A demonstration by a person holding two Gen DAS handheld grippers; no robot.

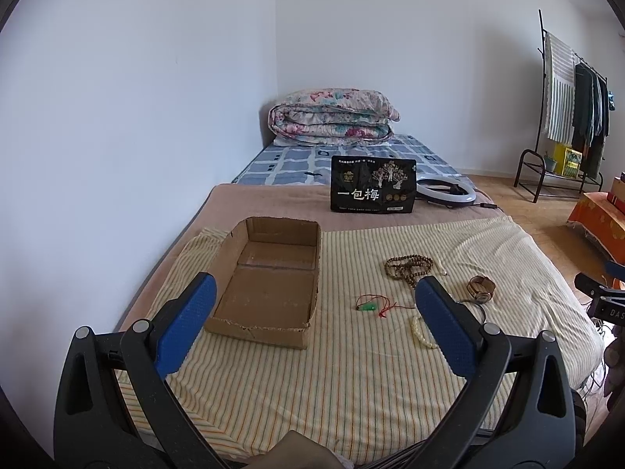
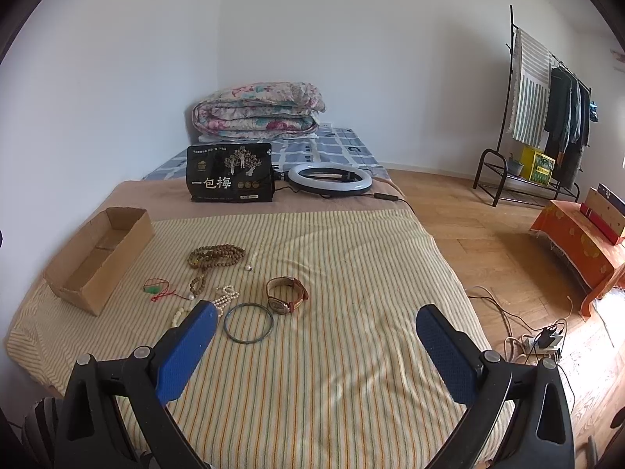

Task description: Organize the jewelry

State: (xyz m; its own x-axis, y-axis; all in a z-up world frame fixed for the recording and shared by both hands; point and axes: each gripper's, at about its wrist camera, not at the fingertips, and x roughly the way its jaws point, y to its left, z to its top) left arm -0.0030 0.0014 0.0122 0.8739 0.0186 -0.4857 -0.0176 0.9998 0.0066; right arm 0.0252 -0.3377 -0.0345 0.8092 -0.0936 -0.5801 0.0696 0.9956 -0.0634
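Observation:
An empty cardboard box [image 1: 269, 273] [image 2: 97, 254] lies on the striped cloth [image 1: 351, 371] [image 2: 332, 351] at the left. Right of it the jewelry is spread out: brown prayer beads [image 1: 408, 267] [image 2: 215, 256], a green pendant on red cord [image 1: 369, 306] [image 2: 154, 289], a white bead bracelet [image 1: 422, 332] [image 2: 226, 298], a brown-strap watch [image 1: 482, 289] [image 2: 287, 295] and a thin green bangle [image 2: 249, 322]. My left gripper [image 1: 312, 297] hovers open in front of the box. My right gripper [image 2: 314, 322] hangs open over bare cloth, right of the bangle. Neither holds anything.
Behind the cloth stand a black snack bag [image 1: 373, 189] [image 2: 230, 178] and a ring light [image 2: 330, 179]. A folded floral quilt [image 1: 334, 117] lies at the bed's far end. Right of the bed are wooden floor, cables with a power strip [image 2: 543, 342], a clothes rack [image 2: 547, 117] and an orange-covered stool [image 2: 586, 242].

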